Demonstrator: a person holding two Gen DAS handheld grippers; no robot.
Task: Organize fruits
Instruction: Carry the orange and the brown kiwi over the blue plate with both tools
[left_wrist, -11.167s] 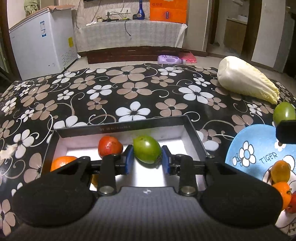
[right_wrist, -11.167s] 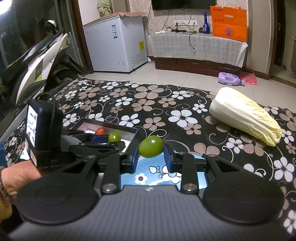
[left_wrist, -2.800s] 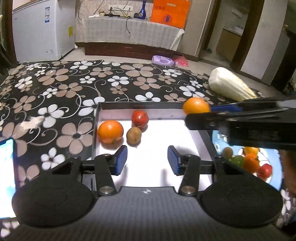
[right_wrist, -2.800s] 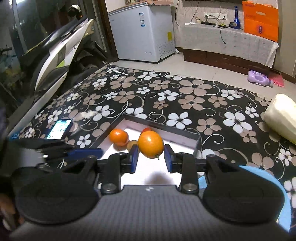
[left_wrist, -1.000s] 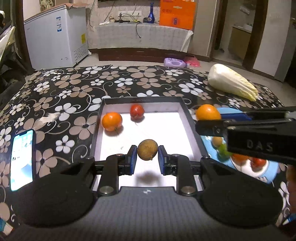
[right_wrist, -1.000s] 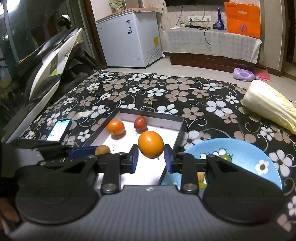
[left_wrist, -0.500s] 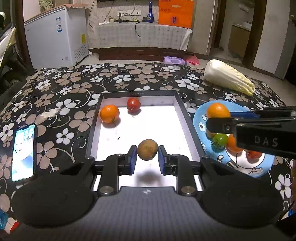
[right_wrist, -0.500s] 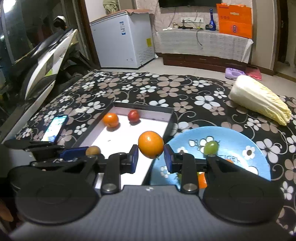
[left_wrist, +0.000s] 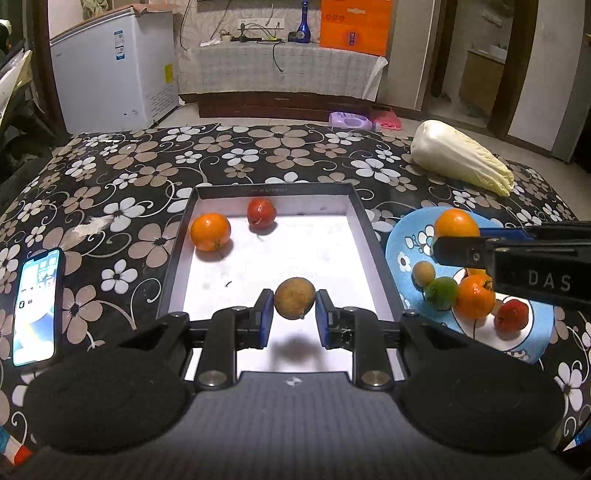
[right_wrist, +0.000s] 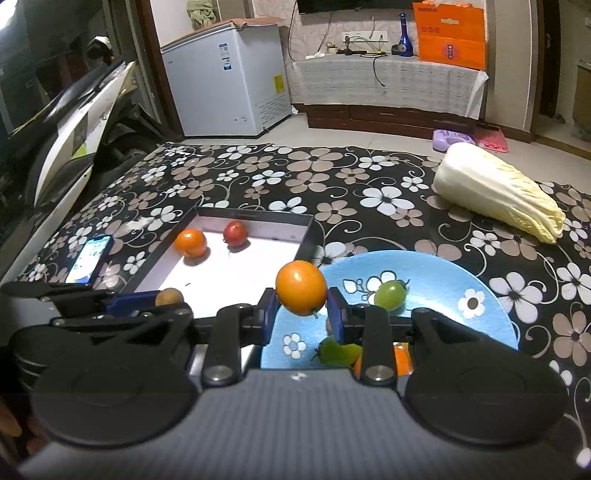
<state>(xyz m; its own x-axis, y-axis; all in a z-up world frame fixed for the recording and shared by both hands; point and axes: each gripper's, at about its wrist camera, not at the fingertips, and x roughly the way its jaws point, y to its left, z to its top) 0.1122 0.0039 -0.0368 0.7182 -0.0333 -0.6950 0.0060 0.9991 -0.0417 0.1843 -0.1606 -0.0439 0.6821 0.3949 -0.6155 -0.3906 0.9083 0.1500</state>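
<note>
My left gripper (left_wrist: 294, 312) is shut on a brown kiwi (left_wrist: 294, 298) and holds it above the near part of the white-floored black box (left_wrist: 177, 243). An orange (left_wrist: 210, 232) and a red fruit (left_wrist: 261, 211) lie at the box's far left. My right gripper (right_wrist: 301, 308) is shut on an orange (right_wrist: 301, 287) and holds it above the left edge of the blue plate (right_wrist: 436, 273). The plate holds a green fruit (right_wrist: 389, 294), another green one (right_wrist: 338, 352), an orange one and a red one (left_wrist: 511, 315).
A napa cabbage (left_wrist: 460, 162) lies at the table's far right. A lit phone (left_wrist: 35, 306) lies on the flowered cloth left of the box. A white freezer (left_wrist: 114, 77) and a scooter (right_wrist: 74, 122) stand beyond the table.
My right gripper has carried the orange further right, from over the box's edge to over the plate. My left gripper keeps the kiwi above the box and has drawn back a little.
</note>
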